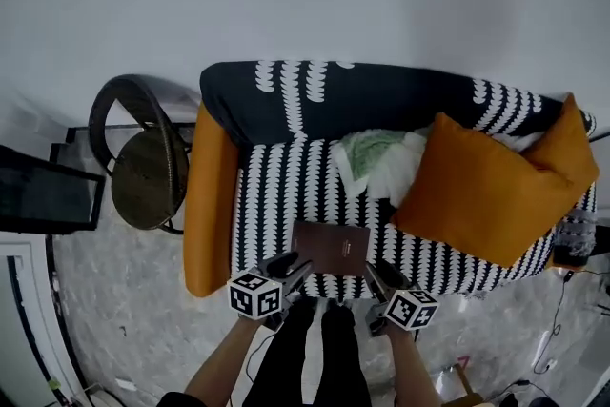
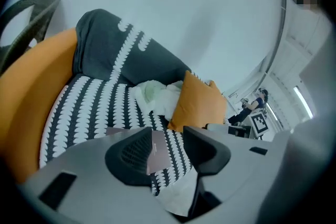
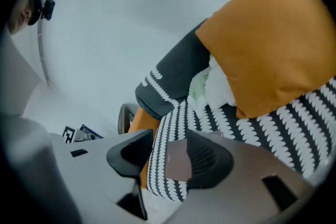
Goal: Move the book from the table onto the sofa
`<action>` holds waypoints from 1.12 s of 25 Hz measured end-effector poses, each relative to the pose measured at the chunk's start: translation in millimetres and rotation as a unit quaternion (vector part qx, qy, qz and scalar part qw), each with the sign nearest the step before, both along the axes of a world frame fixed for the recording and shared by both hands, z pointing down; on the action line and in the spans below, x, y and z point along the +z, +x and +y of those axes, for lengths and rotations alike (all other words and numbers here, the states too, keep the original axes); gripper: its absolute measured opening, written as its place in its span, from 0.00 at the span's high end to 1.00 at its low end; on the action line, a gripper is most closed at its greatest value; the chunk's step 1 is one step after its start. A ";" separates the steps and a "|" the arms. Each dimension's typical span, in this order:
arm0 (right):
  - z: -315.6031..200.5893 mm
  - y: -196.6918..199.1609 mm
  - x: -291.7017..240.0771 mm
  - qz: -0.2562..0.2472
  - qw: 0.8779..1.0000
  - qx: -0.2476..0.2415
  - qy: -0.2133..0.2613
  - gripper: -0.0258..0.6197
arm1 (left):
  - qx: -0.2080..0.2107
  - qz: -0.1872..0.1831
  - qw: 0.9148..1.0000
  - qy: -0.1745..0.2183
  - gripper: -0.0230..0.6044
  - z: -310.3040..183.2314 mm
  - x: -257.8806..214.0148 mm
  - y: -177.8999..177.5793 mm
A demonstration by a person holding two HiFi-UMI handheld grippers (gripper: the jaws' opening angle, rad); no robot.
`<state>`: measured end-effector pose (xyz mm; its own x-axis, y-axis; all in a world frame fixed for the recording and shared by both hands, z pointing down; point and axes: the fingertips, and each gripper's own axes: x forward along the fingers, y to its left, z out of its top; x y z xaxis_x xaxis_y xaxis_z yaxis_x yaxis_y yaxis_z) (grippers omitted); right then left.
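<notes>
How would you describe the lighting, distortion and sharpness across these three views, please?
Head view: soft, even light with faint shadows; the book and sofa are sharp. Left gripper view: strong fisheye bending, black corners, a mosaic patch at top right. Right gripper view: the same fisheye and dark rim; the orange cushion looms large.

Book (image 2: pixel 157 152) mostly hidden behind the left gripper (image 2: pixel 167 138) jaw, cover print too small to read. Chair (image 2: pixel 29 10) cut off at left edge. Cloth (image 1: pixel 374 159) partly tucked behind orange cushion (image 1: pixel 486 195), which is clipped in the right gripper view.
</notes>
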<state>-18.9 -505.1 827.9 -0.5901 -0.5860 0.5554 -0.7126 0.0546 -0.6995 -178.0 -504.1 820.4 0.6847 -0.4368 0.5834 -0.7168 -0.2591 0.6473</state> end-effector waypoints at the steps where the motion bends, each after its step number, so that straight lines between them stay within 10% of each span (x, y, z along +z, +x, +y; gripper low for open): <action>1: -0.7 -2.9 -14.8 0.006 1.000 -0.010 0.015 0.63 | 0.012 -0.003 1.000 0.014 0.66 1.0 -13.9 5.7; 7: 6.9 -17.5 -120.2 0.042 0.991 -0.052 0.112 0.73 | 0.089 -0.041 0.988 0.123 0.76 16.7 -114.1 37.2; 15: 26.3 -19.1 -248.9 0.117 0.957 -0.100 0.247 0.87 | 0.089 -0.054 0.958 0.269 0.88 18.6 -246.5 52.6; 28: 70.2 -20.5 -413.5 0.191 0.877 -0.107 0.427 0.92 | 0.118 -0.048 0.860 0.495 0.94 61.6 -420.3 81.9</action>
<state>-39.4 -434.9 414.4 -0.6047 -0.7825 0.1483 -0.7949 0.6047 -0.0502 -96.1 -442.5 400.1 0.7922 -0.6068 0.0653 -0.6060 -0.7948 -0.0326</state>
